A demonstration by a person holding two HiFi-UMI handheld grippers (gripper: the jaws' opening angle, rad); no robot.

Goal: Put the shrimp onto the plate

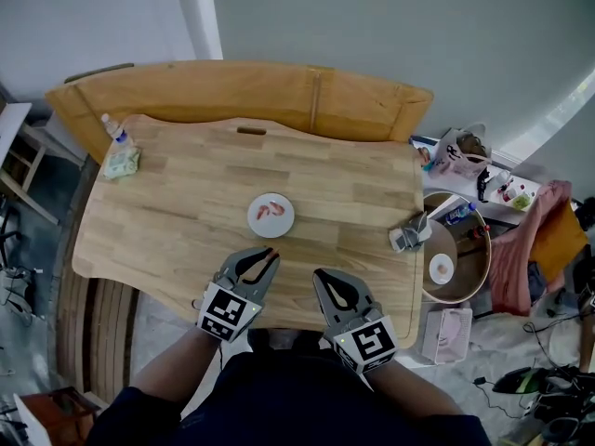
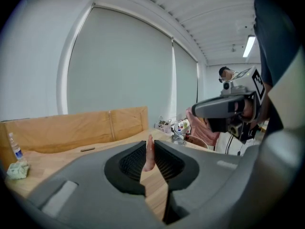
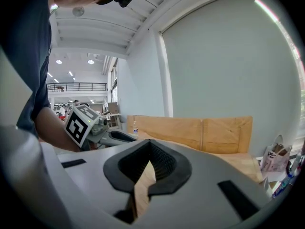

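A small white plate [image 1: 271,216] with pink shrimp [image 1: 271,208] on it sits near the middle of the wooden table [image 1: 186,203]. Just short of the plate, near the front edge, my left gripper [image 1: 271,254] is shut on one pink shrimp [image 2: 149,152]. That shrimp stands upright between the dark pads [image 2: 131,162] in the left gripper view. My right gripper [image 1: 319,275] hovers beside it at the front edge, and its jaws meet at the tips with nothing between them [image 3: 150,149]. The plate does not show in either gripper view.
At the table's far left corner stand a water bottle [image 1: 115,130] and a green cloth [image 1: 122,162]. A grey tool [image 1: 409,233] lies at the right edge. A wooden board [image 1: 242,91] leans behind the table. A round stand [image 1: 468,266] with a small dish [image 1: 441,268] is to the right.
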